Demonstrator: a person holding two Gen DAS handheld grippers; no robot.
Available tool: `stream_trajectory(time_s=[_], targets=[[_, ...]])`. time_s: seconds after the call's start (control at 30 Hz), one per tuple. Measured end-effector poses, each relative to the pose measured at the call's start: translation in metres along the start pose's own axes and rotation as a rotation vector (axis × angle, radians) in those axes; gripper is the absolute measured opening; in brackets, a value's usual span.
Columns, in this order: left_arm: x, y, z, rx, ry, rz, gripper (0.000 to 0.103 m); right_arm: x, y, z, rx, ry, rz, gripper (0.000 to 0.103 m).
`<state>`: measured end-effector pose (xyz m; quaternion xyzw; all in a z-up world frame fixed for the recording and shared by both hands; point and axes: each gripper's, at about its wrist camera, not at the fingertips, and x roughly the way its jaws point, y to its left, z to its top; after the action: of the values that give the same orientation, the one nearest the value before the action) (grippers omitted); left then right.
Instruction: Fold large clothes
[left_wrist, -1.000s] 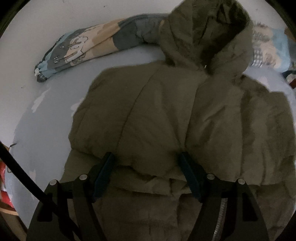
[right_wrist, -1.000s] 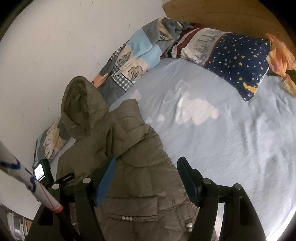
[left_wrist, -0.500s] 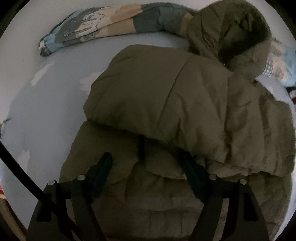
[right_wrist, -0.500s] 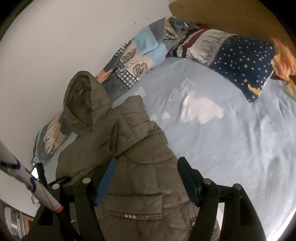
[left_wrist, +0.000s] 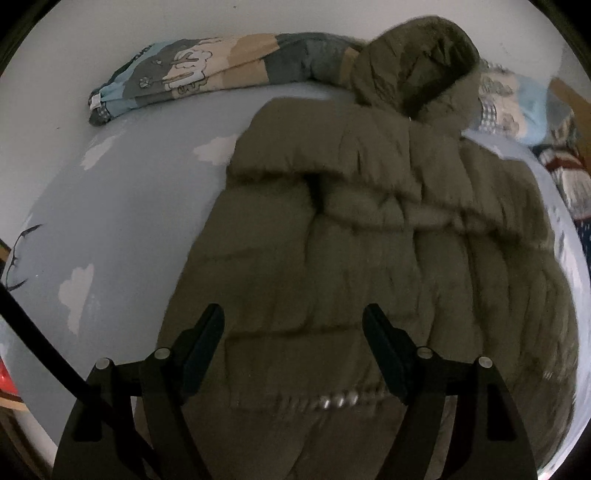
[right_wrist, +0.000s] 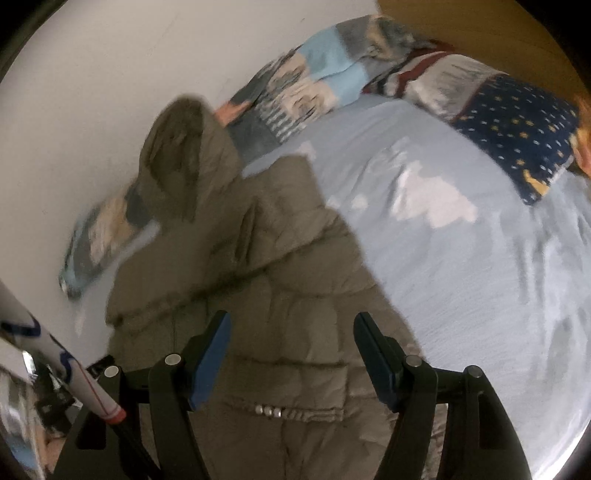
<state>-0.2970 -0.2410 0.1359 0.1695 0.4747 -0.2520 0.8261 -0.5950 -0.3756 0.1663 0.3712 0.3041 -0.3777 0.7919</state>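
An olive-green padded hooded jacket (left_wrist: 369, 251) lies on a light blue bed sheet (left_wrist: 122, 221). Its sleeve (left_wrist: 332, 158) is folded across the chest, and its hood (left_wrist: 413, 66) rests against the wall. My left gripper (left_wrist: 293, 325) is open and empty, just above the jacket's lower body. In the right wrist view the same jacket (right_wrist: 280, 295) fills the lower left. My right gripper (right_wrist: 291, 332) is open and empty over the jacket's body, near a row of metal snaps (right_wrist: 269, 410).
A rolled patchwork quilt (left_wrist: 192, 77) lies along the white wall behind the jacket. A navy star pillow (right_wrist: 517, 125) and a striped one (right_wrist: 436, 77) sit at the head of the bed. The cloud-print sheet (right_wrist: 461, 258) spreads right of the jacket.
My left gripper has let go of the sleeve fold and drawn back toward the hem, so more jacket shows. The sleeve now lies across the chest. My right gripper has shifted, with blur.
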Motion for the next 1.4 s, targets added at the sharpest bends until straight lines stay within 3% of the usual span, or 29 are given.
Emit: stream_trajectory(time_s=[0.2, 0.5, 0.7, 0.87, 1.1, 1.2, 1.3, 1.4], targets=[[0.021, -0.003, -0.024, 0.034, 0.022, 0.012, 0.076, 0.024, 0.03, -0.022, -0.11, 0.053, -0.043, 0.073], [0.02, -0.016, -0.016, 0.02, -0.024, -0.028, 0.076, 0.058, 0.082, -0.053, -0.298, 0.089, -0.123, 0.073], [0.032, -0.026, -0.01, 0.047, -0.019, 0.018, 0.076, 0.079, 0.107, -0.067, -0.388, 0.104, -0.16, 0.073], [0.039, -0.027, -0.004, 0.042, 0.016, 0.026, 0.076, 0.097, 0.114, -0.076, -0.41, 0.133, -0.195, 0.073], [0.02, -0.017, 0.006, 0.021, -0.065, 0.033, 0.076, 0.103, 0.113, -0.077, -0.399, 0.147, -0.208, 0.073], [0.016, -0.012, 0.012, 0.013, -0.084, 0.04, 0.076, 0.09, 0.113, -0.069, -0.383, 0.09, -0.2, 0.073], [0.022, -0.009, 0.01, 0.009, -0.046, 0.039, 0.076, 0.085, 0.111, -0.063, -0.385, 0.063, -0.218, 0.073], [0.032, -0.011, 0.006, 0.019, 0.009, 0.037, 0.076, 0.101, 0.1, -0.066, -0.327, 0.155, -0.207, 0.073]])
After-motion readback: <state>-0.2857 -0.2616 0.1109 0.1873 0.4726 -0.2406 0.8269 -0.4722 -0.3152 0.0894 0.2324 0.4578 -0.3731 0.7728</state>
